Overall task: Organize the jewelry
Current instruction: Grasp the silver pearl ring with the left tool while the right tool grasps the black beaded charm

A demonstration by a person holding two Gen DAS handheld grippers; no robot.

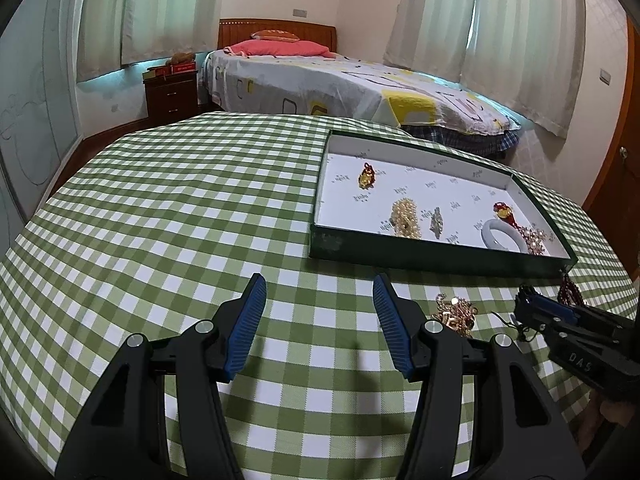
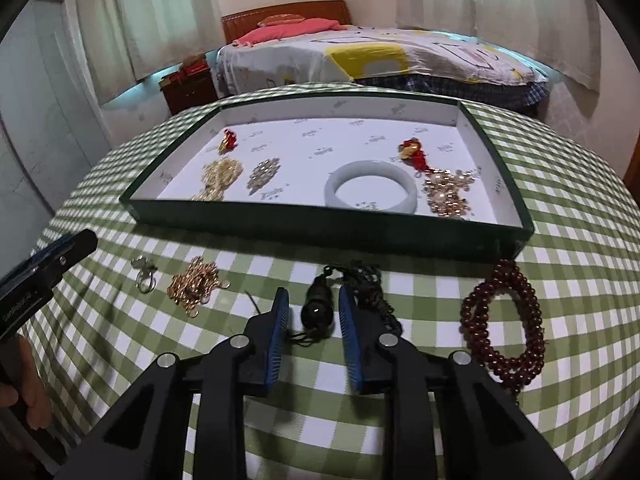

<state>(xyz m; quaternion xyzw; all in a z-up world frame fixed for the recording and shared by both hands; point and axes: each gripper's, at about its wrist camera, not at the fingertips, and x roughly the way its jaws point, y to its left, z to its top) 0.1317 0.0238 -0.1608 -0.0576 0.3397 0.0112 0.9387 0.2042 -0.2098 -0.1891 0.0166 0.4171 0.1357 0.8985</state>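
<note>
Only the right wrist view shows the black pendant [image 2: 317, 307] between the right gripper's [image 2: 313, 305] narrowed jaws, short of contact, at six o'clock of the tray [image 2: 332, 227]; left gripper [image 1: 319, 294] jaws apart, empty. Beads [image 2: 505, 325] lie at three o'clock, partly cut off in the left view.

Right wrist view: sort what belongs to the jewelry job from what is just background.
Job:
green tray
black pendant necklace between right gripper fingers
red bead strand
gold chain
silver ring
white bangle

Background:
bed
nightstand
curtains
</note>
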